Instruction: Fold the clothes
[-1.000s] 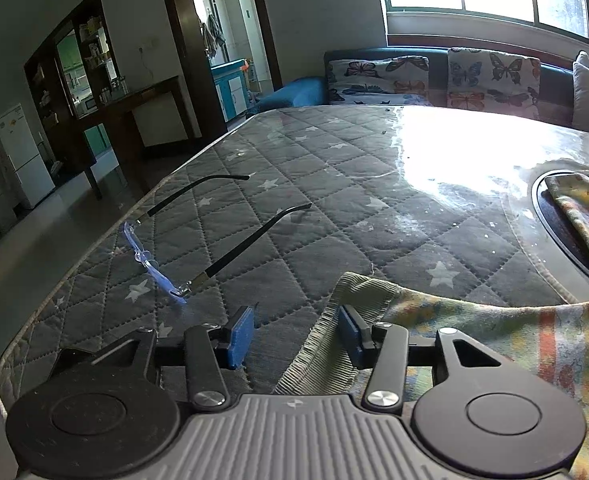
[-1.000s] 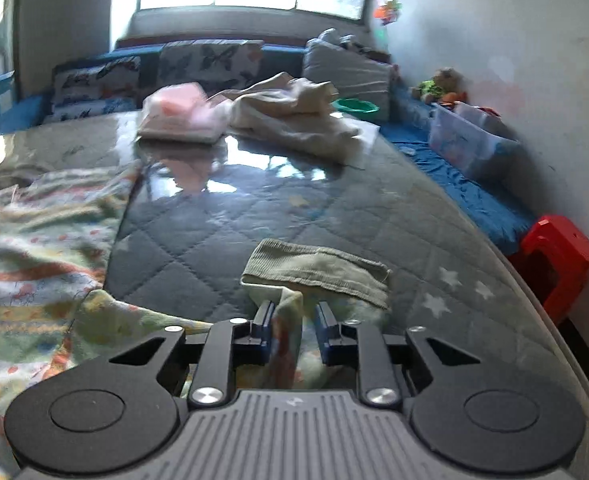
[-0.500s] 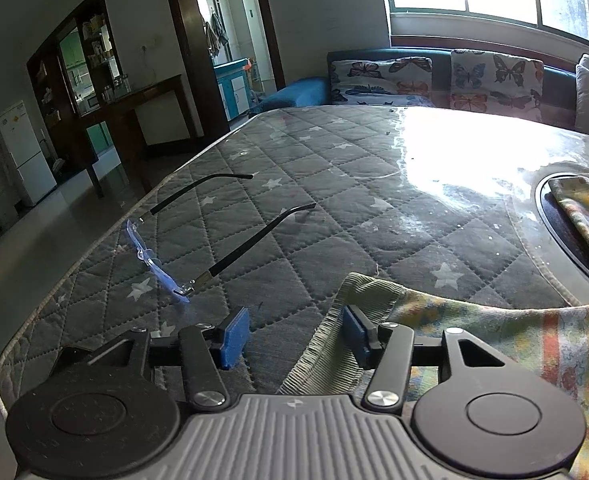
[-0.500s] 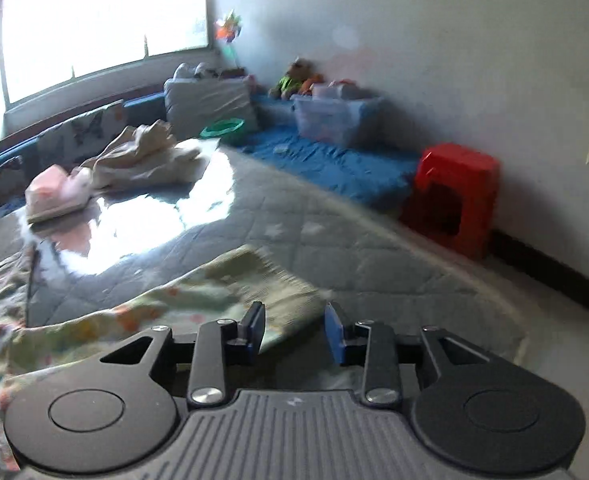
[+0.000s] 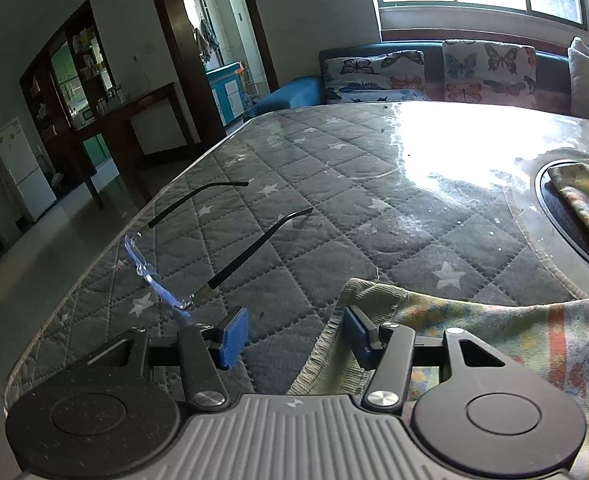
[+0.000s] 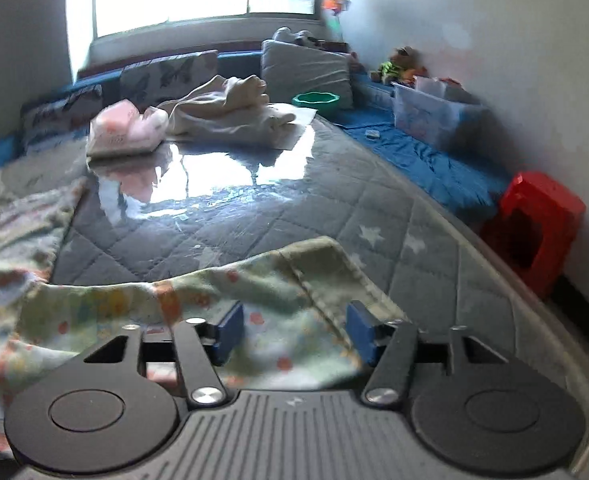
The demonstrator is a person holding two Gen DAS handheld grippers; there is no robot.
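A pale green garment with a coloured print [image 5: 494, 336] lies spread over the quilted grey table top [image 5: 334, 208]. Its ribbed hem [image 5: 334, 344] runs along the inner side of the right pad of my left gripper [image 5: 296, 334], which is open and low over the table. In the right wrist view the same garment [image 6: 214, 292] lies flat under my right gripper [image 6: 294, 332]. Its jaws are opening, with cloth between the blue pads but not pressed by them.
A pair of glasses [image 5: 150, 276] lies just left of the left gripper, near the table edge. At the far end are a cream clothes heap [image 6: 230, 112], a pink folded piece [image 6: 122, 132] and a green bowl [image 6: 316, 99]. A red stool [image 6: 534, 224] stands on the floor at the right.
My right gripper let go of the bunched hem it pinched and opened wide; the hem now lies flat. The left hand stayed in place, its jaws slightly wider.
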